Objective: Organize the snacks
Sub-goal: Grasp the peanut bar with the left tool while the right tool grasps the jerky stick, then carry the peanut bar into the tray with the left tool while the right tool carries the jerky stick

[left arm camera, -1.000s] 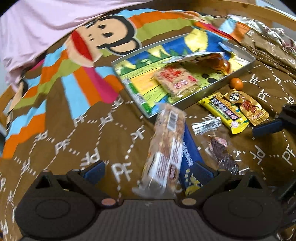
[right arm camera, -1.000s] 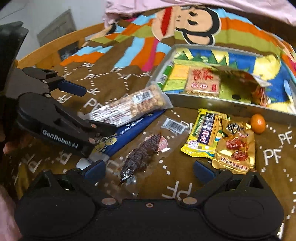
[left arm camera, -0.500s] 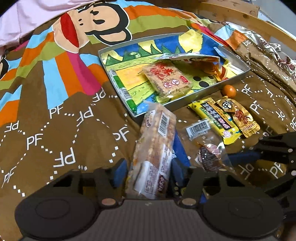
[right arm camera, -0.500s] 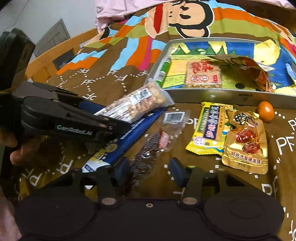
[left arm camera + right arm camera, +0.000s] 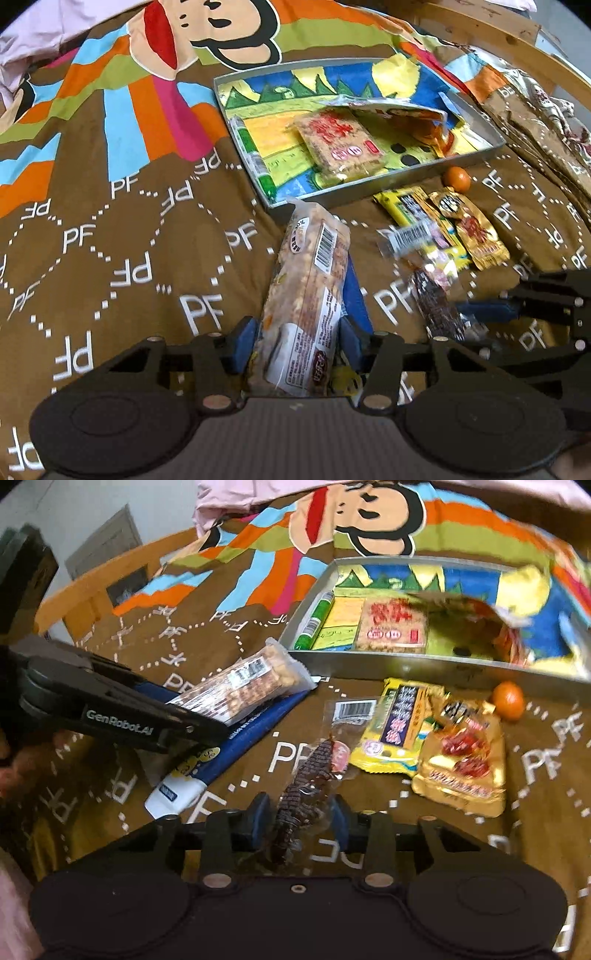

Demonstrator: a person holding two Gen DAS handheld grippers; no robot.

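Hidden and blurred parts
The nut bar (image 5: 306,295) covers most of the blue packet (image 5: 354,295); the tin's (image 5: 406,668) far contents smear with blur.

**Bright stripes on brown**

The bedspread (image 5: 122,266) is brown with white dotted "PF" lettering and orange, blue, pink and green stripes. The tray (image 5: 373,186) is grey, its bottom painted blue, yellow, green. One wrapper (image 5: 461,760) is gold, another (image 5: 399,731) yellow.

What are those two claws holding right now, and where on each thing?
The left gripper clamps the long nut bar at its near end. The right gripper pinches the clear packet with the dark snack, also at its near end.
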